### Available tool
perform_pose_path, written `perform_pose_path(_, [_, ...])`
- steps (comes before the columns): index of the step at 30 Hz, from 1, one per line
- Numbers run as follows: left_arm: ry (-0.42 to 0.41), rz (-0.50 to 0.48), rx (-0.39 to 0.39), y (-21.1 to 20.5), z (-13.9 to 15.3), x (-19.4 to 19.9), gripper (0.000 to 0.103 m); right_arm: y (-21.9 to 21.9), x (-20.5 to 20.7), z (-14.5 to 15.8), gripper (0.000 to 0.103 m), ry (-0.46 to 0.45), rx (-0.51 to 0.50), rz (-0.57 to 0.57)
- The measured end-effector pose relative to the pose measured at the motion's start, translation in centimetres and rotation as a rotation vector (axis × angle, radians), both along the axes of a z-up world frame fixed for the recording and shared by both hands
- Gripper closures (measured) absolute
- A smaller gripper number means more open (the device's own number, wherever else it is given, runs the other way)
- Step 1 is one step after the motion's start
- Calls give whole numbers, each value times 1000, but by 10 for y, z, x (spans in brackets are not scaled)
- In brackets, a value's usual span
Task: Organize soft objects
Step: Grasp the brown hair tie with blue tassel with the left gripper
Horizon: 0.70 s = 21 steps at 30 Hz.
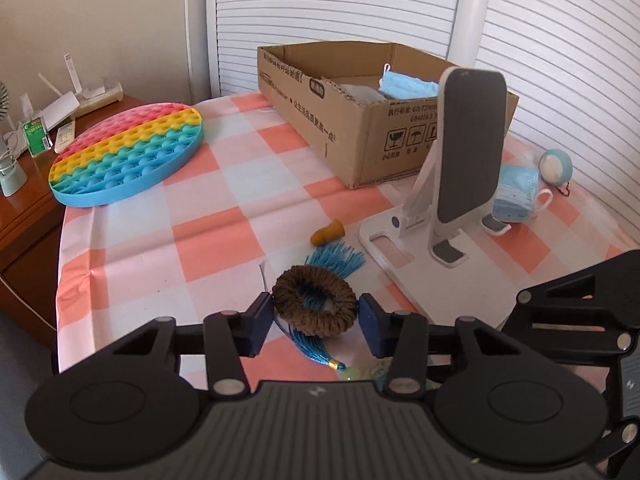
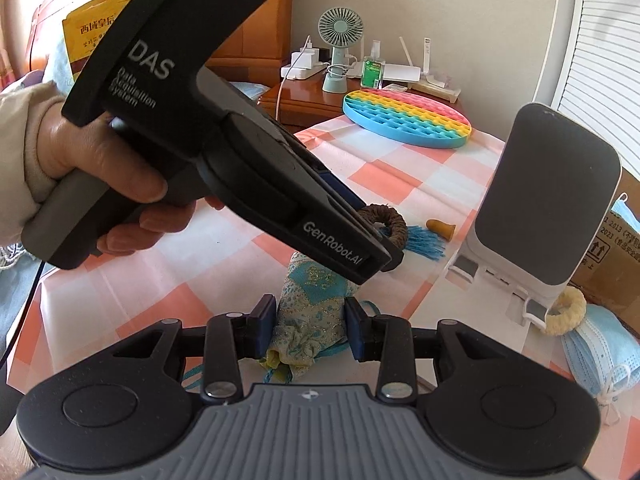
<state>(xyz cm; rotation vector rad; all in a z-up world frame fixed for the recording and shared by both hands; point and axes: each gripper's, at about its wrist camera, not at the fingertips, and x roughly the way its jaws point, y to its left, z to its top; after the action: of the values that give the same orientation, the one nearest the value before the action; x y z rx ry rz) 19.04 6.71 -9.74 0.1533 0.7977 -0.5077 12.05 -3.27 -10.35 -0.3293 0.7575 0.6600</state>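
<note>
A brown knitted hair tie lies on the checked tablecloth, on top of a blue tassel. My left gripper has a pad against each side of the hair tie and is shut on it. The right wrist view shows the same fingers around the hair tie, with a person's hand on the handle. My right gripper is shut on a teal and gold fabric pouch, which rests on the cloth just below the left gripper.
An open cardboard box at the back holds a blue face mask. In front of the box stands a white phone stand, with more masks, a cream hair tie and a blue ball behind it. A rainbow pop mat lies far left, and an orange rubber cap is nearby.
</note>
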Motion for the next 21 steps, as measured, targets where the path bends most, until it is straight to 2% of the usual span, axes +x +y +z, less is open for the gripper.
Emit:
perform_pose_path(4, [-1,-1,-3,0,1,-1,67,1,0,1,62,1,-9,4])
perform_pose_path(16, [-14,28,-12,9,16,-12,68,-10,-23,9,62,26,-27,67])
perform_pose_path(21, [5,49,-1,14,9,-17,68,-13,-29,8,53,22,-38,53])
